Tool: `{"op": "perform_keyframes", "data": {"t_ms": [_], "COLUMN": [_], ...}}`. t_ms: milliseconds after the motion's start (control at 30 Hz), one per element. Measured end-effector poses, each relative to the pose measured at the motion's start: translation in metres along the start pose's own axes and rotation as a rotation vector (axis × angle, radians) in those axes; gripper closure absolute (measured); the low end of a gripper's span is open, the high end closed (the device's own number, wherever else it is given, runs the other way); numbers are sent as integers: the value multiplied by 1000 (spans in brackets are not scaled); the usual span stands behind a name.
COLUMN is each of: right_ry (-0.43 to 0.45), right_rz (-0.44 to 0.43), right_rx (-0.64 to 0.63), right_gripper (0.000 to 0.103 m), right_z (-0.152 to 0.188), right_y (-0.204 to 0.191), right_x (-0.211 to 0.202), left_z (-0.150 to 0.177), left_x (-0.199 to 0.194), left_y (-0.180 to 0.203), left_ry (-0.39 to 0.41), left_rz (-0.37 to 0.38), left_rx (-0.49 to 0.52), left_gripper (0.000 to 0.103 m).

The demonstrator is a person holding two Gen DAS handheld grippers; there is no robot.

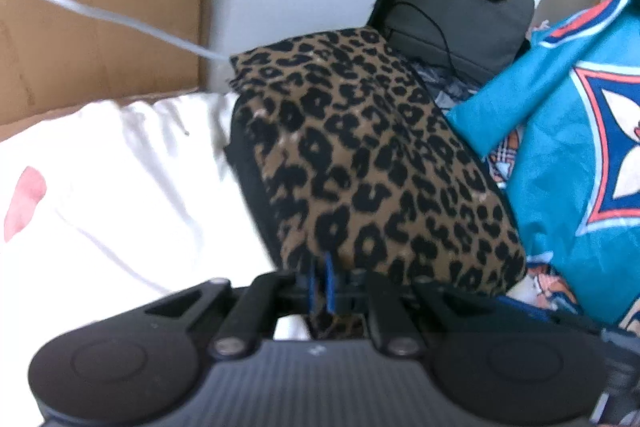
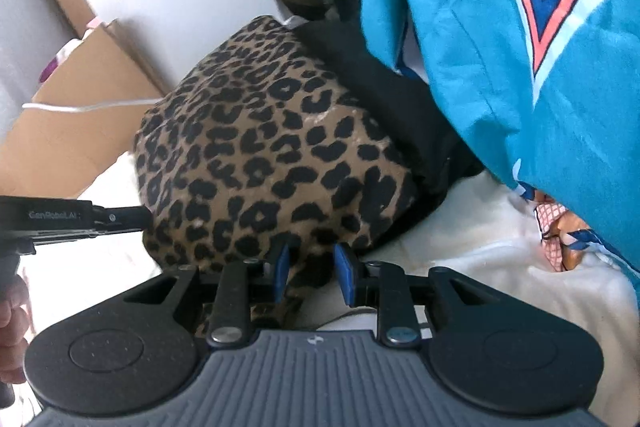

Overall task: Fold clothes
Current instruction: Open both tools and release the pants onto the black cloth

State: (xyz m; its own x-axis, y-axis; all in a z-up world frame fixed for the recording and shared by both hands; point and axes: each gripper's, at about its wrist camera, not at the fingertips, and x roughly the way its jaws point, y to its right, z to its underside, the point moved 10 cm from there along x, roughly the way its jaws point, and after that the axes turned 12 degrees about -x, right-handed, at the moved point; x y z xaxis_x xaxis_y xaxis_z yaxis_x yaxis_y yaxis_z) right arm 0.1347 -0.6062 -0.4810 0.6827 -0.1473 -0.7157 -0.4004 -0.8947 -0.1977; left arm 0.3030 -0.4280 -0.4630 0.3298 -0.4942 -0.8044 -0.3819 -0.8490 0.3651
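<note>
A folded leopard-print garment (image 1: 360,155) lies on white bedding (image 1: 100,207), on top of a black garment (image 2: 380,87). My left gripper (image 1: 320,279) is shut, its blue pads pinching the leopard garment's near edge. In the right wrist view the leopard-print garment (image 2: 260,147) fills the middle. My right gripper (image 2: 314,271) is at its near edge, blue pads (image 2: 282,267) apart, with a fold of the fabric lying loosely between them. The left gripper's black body (image 2: 60,223) reaches in from the left to the garment's side, with a hand (image 2: 12,307) behind it.
A blue patterned quilt (image 1: 560,147) is heaped to the right, close to the garment and hanging over it (image 2: 520,47). A cardboard box (image 1: 100,27) with a white cable (image 1: 100,15) stands behind on the left. A grey bag (image 1: 460,7) sits under a black shelf at the back.
</note>
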Motion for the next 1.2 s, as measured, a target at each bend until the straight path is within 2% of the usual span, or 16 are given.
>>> {"op": "perform_keyframes", "data": {"t_ms": [100, 233, 300, 400, 433, 500, 533, 567, 633, 733, 1033, 1200], "right_ry": [7, 33, 33, 34, 35, 23, 15, 6, -5, -37, -56, -61], "right_rz": [-13, -30, -33, -26, -21, -21, -23, -24, -13, 9, 44, 27], "right_rx": [9, 31, 21, 8, 5, 3, 2, 0, -5, -3, -38, -60], "right_gripper": [71, 58, 51, 34, 28, 18, 11, 8, 2, 1, 1, 1], "right_z": [-1, -6, -8, -13, -14, -17, -17, -18, -20, -21, -26, -34], "right_y": [-3, -12, -18, -25, -27, -29, -31, -32, -33, -31, -33, -39], "right_x": [-9, -23, -29, -39, -43, -47, -49, -51, -55, -59, -68, -76], "left_z": [7, 13, 13, 12, 12, 12, 13, 14, 16, 18, 17, 18], "left_x": [-9, -29, -39, -50, -53, -59, -61, -64, -66, -69, -82, -90], "left_y": [-9, -13, -13, -13, -14, -16, -16, -16, -13, -4, 10, 14], "left_ry": [-8, -3, 0, 4, 6, 10, 9, 1, -34, -73, -78, -91], "left_rz": [8, 18, 13, 10, 3, -19, -34, -45, -56, -69, -50, -55], "left_rx": [-79, -164, -182, -208, -217, -234, -240, -240, -220, -164, -123, -105], "left_gripper": [97, 93, 77, 59, 56, 38, 33, 27, 24, 15, 11, 9]}}
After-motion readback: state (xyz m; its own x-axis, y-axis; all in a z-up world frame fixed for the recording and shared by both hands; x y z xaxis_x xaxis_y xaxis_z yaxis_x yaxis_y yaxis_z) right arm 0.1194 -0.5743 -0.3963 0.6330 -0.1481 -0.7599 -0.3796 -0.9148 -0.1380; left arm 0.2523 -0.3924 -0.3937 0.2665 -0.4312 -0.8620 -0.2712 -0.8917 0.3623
